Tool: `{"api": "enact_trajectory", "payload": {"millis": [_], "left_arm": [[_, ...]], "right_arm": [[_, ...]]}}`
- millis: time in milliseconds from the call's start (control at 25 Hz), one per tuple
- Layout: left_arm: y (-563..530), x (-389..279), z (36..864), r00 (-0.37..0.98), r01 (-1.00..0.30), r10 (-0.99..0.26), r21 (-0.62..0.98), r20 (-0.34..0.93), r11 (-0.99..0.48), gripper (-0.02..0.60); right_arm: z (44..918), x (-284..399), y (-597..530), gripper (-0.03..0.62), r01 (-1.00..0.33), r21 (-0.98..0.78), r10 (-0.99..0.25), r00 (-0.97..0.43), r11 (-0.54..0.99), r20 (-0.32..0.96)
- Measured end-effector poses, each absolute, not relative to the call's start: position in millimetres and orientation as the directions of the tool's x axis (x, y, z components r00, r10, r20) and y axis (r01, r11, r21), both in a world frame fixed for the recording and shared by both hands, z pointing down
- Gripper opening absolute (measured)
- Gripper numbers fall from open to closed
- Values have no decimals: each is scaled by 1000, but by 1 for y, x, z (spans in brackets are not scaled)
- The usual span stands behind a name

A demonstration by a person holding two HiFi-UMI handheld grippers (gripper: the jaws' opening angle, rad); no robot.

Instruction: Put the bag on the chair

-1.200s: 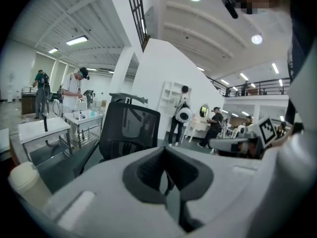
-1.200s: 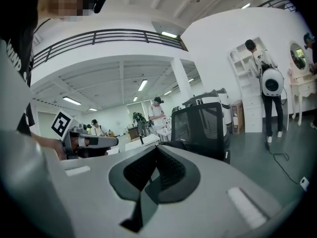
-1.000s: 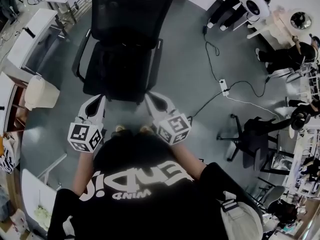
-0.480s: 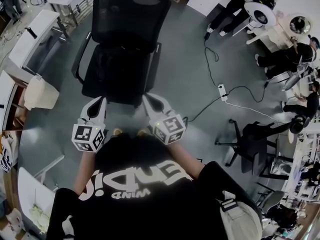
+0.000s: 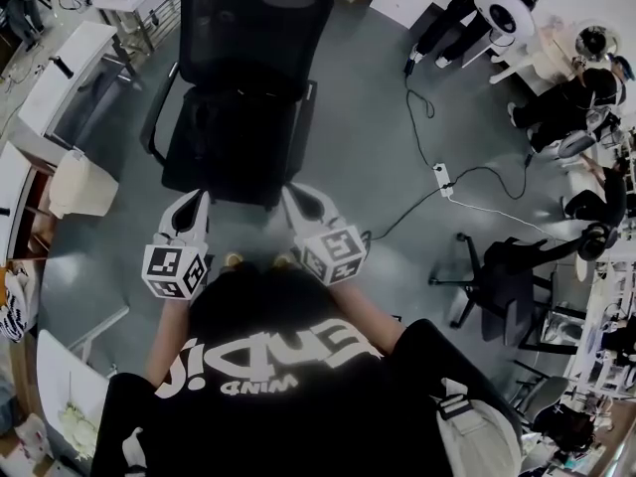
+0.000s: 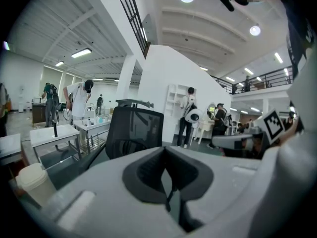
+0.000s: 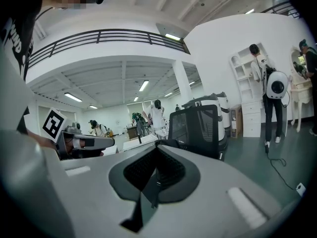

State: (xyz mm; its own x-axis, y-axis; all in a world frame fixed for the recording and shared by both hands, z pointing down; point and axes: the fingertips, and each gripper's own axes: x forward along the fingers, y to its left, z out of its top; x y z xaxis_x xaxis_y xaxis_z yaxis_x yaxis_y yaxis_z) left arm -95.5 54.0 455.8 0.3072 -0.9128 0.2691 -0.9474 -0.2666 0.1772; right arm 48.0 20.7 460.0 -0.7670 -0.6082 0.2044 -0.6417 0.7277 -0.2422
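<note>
Far left, a cream bin (image 5: 79, 183), contents out of sight. Left claw (image 5: 192, 203) pinched fully together on nothing, aimed at the black mesh office chair (image 5: 231, 147), seat apparently bare. Right claw (image 5: 296, 196) likewise clamped flat and empty. No bag in either grip; possibly the pale strapped pouch (image 5: 483, 433) at the wearer's right hip, though hard to tell. Fetch it first, grip the strap, then lower centred onto the seat.
</note>
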Motion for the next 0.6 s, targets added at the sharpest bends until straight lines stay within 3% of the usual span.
{"api": "enact_trajectory", "payload": {"millis": [600], "left_arm": [[49, -91, 460, 294, -950, -913, 194, 283, -246, 2]], "right_arm": [[465, 53, 14, 0, -632, -250, -594, -775, 733, 216]]}}
